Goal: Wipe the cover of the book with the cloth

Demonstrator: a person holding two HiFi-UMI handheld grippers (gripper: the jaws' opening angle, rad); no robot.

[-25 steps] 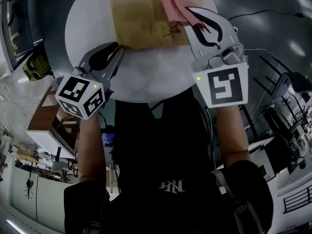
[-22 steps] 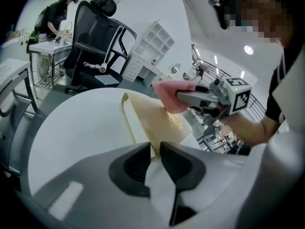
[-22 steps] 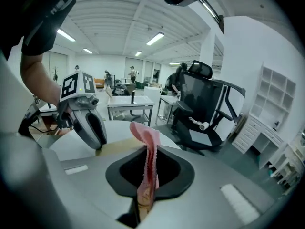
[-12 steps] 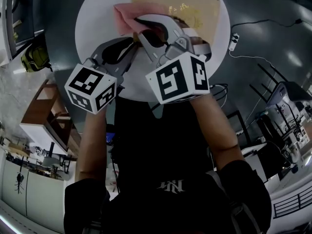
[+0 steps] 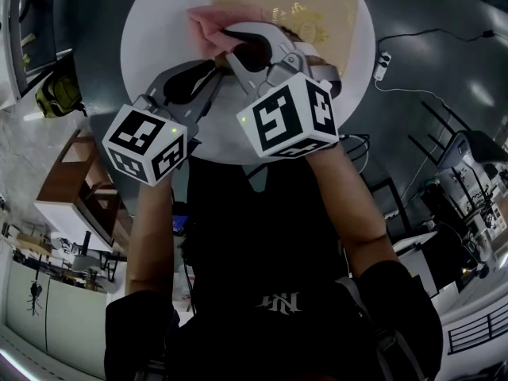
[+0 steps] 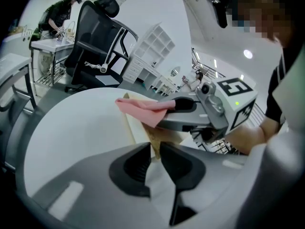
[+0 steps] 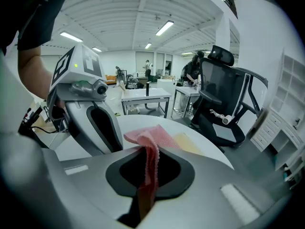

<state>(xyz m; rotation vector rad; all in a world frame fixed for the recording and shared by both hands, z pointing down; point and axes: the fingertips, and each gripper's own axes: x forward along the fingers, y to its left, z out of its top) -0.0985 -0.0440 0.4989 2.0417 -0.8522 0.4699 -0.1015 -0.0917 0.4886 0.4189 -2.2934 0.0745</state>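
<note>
A tan book (image 5: 317,10) lies at the far side of the round white table (image 5: 159,38). My right gripper (image 5: 230,42) reaches across to the left and is shut on a pink cloth (image 5: 210,22), which drapes over the book's left edge. In the right gripper view the cloth (image 7: 150,147) hangs folded between the jaws of the right gripper (image 7: 147,175), with the book (image 7: 188,142) beyond it. My left gripper (image 6: 155,151) is shut on the book's near corner (image 6: 138,132). It sits just beneath the right gripper (image 6: 178,106) and the cloth (image 6: 143,109).
A black office chair (image 6: 95,46) stands past the table's far rim. A wooden cabinet (image 5: 71,189) is on the floor at the left and a power strip (image 5: 383,60) at the right. Desks (image 7: 147,97) and people are further back.
My right gripper has carried the cloth from the book's right side across the cover to its left edge. Over the last half second it has barely moved. The left gripper keeps its hold.
</note>
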